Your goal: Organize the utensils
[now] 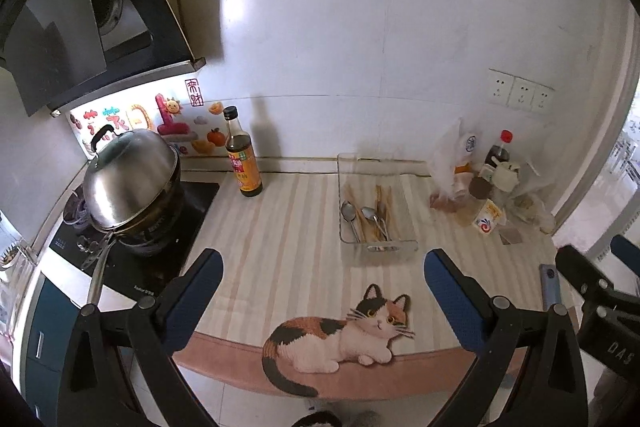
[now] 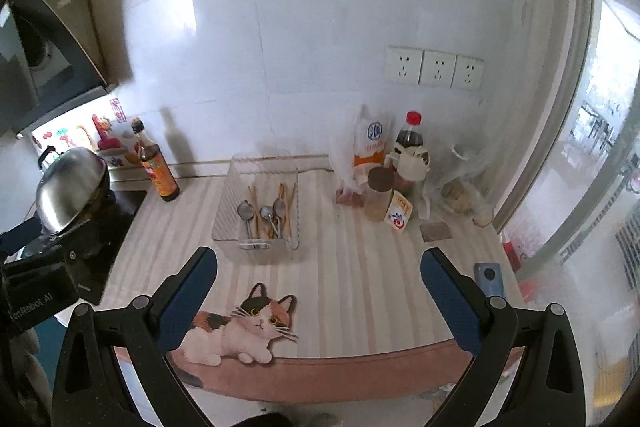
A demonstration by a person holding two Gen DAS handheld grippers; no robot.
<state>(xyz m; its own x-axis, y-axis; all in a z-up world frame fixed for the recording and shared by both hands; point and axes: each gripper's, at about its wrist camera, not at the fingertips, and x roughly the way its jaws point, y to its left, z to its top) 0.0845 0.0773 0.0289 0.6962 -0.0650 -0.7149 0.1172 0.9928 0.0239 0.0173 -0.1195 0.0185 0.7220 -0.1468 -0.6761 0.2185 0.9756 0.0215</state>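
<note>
Both wrist views look down from well back at the striped mat (image 1: 288, 227) and utensil tray (image 2: 224, 203).

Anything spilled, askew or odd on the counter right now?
Nothing spilled. The spoons and chopsticks lie loosely mixed in the clear tray, pointing different ways. Both the left gripper and right gripper are open and empty.

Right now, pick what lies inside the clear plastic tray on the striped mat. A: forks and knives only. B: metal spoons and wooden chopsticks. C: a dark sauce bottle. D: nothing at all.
B: the clear plastic tray holds metal spoons and wooden chopsticks; the dark sauce bottle stands apart, left of it.
</note>
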